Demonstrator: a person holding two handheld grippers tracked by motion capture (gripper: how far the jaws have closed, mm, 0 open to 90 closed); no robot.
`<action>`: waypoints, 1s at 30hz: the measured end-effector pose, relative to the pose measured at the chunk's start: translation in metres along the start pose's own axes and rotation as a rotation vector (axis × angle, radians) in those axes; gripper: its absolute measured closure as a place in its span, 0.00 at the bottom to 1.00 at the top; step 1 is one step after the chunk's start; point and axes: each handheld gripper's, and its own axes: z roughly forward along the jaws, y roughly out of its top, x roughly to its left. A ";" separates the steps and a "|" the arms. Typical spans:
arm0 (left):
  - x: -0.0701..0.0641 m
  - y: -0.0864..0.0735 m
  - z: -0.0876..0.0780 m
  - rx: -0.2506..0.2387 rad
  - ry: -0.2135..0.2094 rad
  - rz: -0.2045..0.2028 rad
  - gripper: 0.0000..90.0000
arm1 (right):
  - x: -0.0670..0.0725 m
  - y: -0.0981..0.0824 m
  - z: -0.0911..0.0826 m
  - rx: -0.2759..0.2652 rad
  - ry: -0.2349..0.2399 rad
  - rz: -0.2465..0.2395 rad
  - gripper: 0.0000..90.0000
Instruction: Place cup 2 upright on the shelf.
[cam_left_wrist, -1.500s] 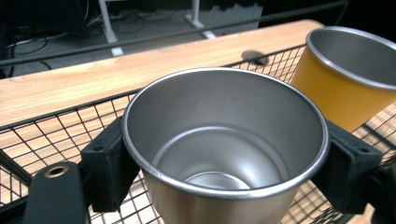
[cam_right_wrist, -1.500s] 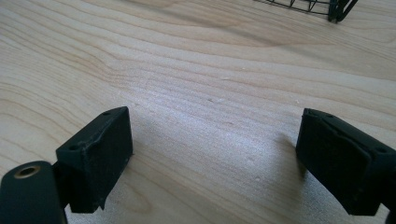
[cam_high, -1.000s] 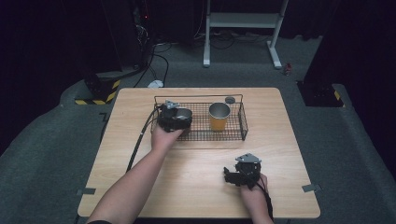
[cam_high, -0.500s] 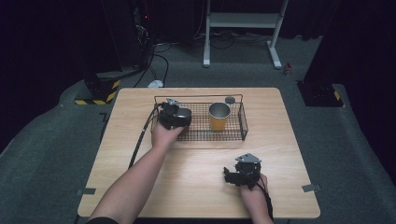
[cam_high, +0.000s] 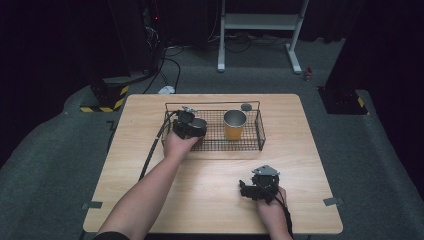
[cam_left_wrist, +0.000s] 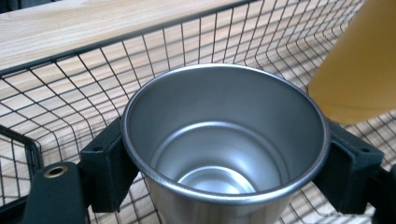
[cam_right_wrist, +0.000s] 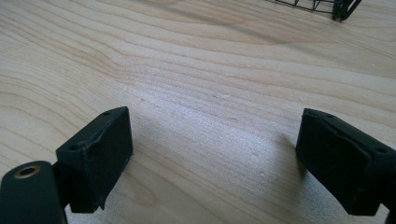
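Two cups, one in the left grip

Left gripper (cam_high: 192, 125) is clamped on the steel cup (cam_left_wrist: 224, 149), jaws pressed to both sides of its rim. Cup sits at the left end of the wire basket (cam_high: 260, 131), over the mesh; can't tell if it touches the floor. Yellow cup (cam_high: 234, 125) stands upright just beside it, mid-basket. Right gripper (cam_high: 257, 184) rests on the table (cam_high: 300, 150) near the front edge, jaws wide apart, nothing between them.

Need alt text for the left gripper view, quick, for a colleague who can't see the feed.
The left gripper has its two black jaws clamped on either side of an empty steel cup, seen from above its open mouth. The cup sits inside a black wire basket on a wooden table, with an orange cup at upper right.
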 end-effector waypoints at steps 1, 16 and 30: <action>-0.001 -0.001 -0.001 0.003 0.000 0.007 0.21 | 0.000 0.000 0.000 0.002 0.001 -0.001 0.12; -0.001 -0.009 -0.001 -0.037 -0.018 0.005 0.21 | 0.000 0.000 0.000 0.000 0.000 0.004 0.12; -0.001 -0.013 0.004 0.030 -0.008 0.018 0.06 | 0.000 0.000 0.000 0.000 0.000 0.004 0.12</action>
